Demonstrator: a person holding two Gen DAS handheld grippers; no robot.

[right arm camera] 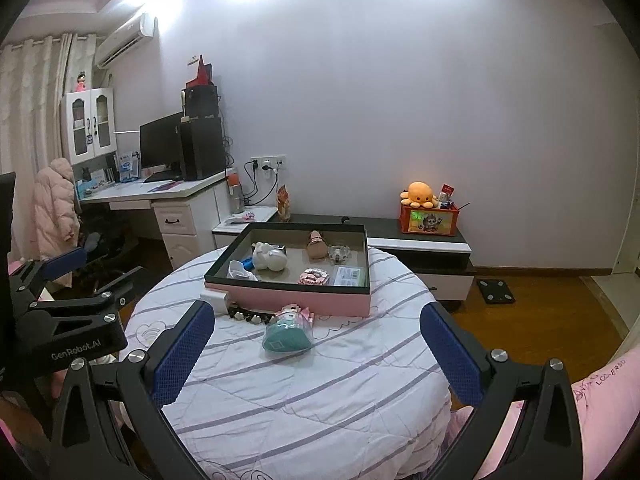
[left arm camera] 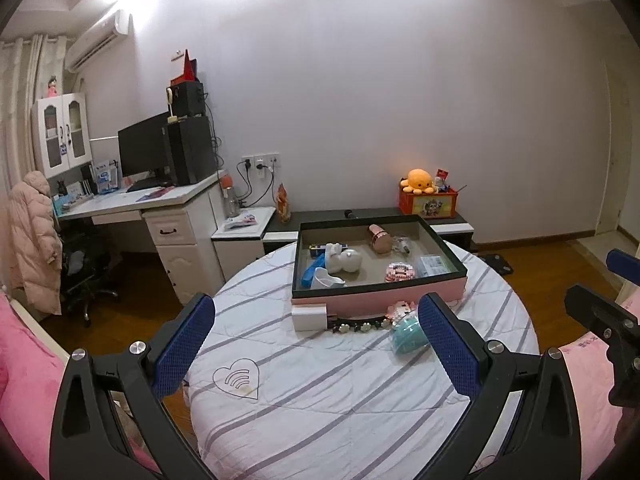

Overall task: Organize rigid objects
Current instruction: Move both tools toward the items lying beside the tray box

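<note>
A shallow pink box [left arm camera: 376, 303] [right arm camera: 304, 299] with a dark rim stands on a round table covered by a striped white cloth [left arm camera: 320, 392] [right arm camera: 312, 384]. Inside lie a white figurine [left arm camera: 342, 258] [right arm camera: 270, 258], a rose-gold cylinder [left arm camera: 379, 238], a small pink block toy [left arm camera: 398, 272] and a clear packet [left arm camera: 434, 266]. In front of the box lie a white charger [left arm camera: 308, 317] [right arm camera: 214, 300], a black flowered strip [left arm camera: 356, 326] [right arm camera: 252, 317], a teal case [left arm camera: 410, 338] [right arm camera: 286, 338] and a pink toy [right arm camera: 294, 314]. My left gripper [left arm camera: 316, 340] and right gripper [right arm camera: 318, 340] both stand open and empty, short of these things.
A white desk [left arm camera: 132, 204] with a monitor and a coat on a chair stands at the left. A low dark cabinet [right arm camera: 420, 240] behind the table carries an orange box with a plush octopus [left arm camera: 420, 182]. Pink bedding [left arm camera: 24, 360] flanks both sides. Wooden floor shows at the right.
</note>
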